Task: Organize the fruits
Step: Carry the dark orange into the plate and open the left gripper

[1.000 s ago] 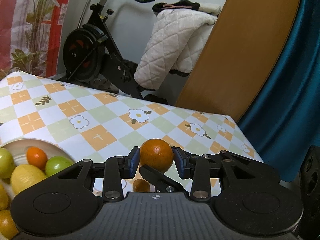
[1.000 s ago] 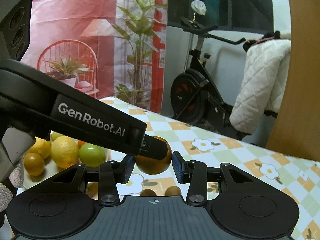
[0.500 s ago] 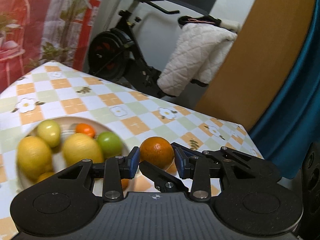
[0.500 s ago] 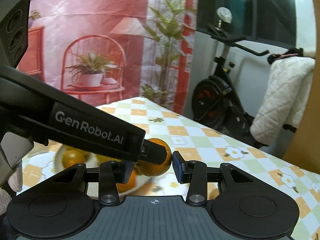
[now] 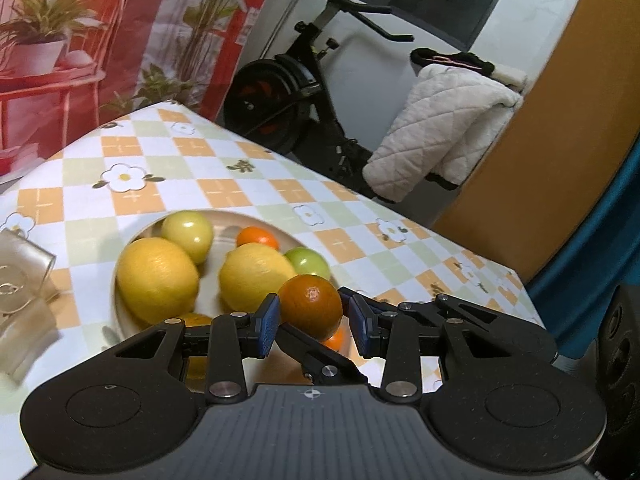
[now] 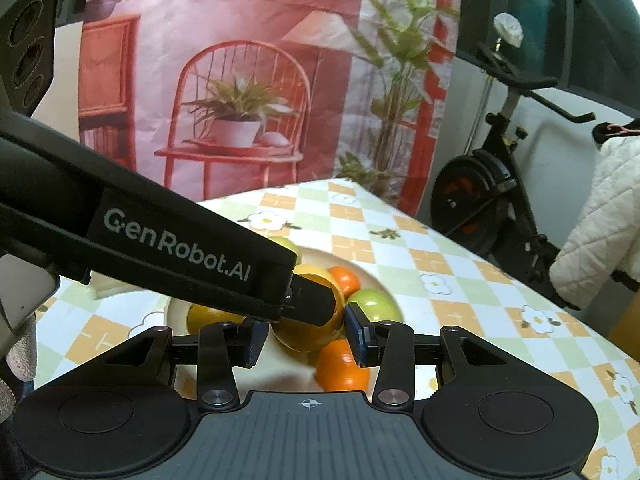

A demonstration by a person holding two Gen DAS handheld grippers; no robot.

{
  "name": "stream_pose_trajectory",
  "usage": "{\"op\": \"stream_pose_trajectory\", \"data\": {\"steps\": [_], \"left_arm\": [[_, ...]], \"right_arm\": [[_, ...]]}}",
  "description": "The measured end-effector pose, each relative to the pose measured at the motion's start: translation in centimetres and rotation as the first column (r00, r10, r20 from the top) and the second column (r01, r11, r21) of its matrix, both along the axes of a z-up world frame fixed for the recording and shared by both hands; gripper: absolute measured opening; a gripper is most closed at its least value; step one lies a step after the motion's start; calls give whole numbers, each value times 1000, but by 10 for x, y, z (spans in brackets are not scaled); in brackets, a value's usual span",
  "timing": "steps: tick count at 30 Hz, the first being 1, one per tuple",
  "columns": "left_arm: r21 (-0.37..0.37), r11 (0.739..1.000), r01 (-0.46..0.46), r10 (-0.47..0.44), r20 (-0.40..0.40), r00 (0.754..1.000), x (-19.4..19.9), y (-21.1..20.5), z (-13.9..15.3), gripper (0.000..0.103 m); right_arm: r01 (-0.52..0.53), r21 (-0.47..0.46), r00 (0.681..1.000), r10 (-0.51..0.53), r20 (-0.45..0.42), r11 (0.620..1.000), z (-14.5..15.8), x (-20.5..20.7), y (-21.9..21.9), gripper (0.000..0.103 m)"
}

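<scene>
Between the blue pads of the left gripper (image 5: 311, 322), seen from the left wrist camera, sits a round dark orange fruit (image 5: 311, 306). The jaws stand narrow around it, and a thin black finger of the other gripper crosses below and in front of the fruit. Whether the blue pads press on its skin or stand just off it cannot be told. The fruit hangs over the near rim of a round pale plate (image 5: 224, 216) on a table covered with a checked orange, green and white flowered cloth (image 5: 224, 184). On the plate lie two large yellow lemons (image 5: 158, 280), a yellow-green apple (image 5: 188, 234), a green apple (image 5: 308, 262) and a small bright orange mandarin (image 5: 258, 238). A clear plastic container (image 5: 20, 280) stands at the left edge, beside the plate.

From the right wrist camera, the right gripper (image 6: 306, 338) has its jaws narrow too, with the same dark orange fruit between its blue pads. The long black arm of the left gripper, printed with white lettering, reaches in from the left and covers much of the fruit, so actual contact cannot be judged. Below lies another orange, on the plate.
</scene>
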State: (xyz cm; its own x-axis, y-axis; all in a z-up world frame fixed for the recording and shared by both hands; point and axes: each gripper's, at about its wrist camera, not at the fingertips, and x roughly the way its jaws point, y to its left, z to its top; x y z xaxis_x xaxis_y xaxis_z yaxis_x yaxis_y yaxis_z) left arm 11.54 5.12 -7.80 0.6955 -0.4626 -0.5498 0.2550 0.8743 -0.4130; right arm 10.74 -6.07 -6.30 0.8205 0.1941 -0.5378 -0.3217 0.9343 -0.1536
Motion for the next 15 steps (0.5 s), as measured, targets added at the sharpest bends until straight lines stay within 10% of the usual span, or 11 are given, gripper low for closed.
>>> {"op": "stream_pose_trajectory", "data": {"steps": [15], "left_arm": [[29, 999, -32, 33, -4, 999, 2, 9, -9, 38]], "right_arm": [[-59, -10, 995, 58, -77, 998, -22, 21, 18, 31]]}}
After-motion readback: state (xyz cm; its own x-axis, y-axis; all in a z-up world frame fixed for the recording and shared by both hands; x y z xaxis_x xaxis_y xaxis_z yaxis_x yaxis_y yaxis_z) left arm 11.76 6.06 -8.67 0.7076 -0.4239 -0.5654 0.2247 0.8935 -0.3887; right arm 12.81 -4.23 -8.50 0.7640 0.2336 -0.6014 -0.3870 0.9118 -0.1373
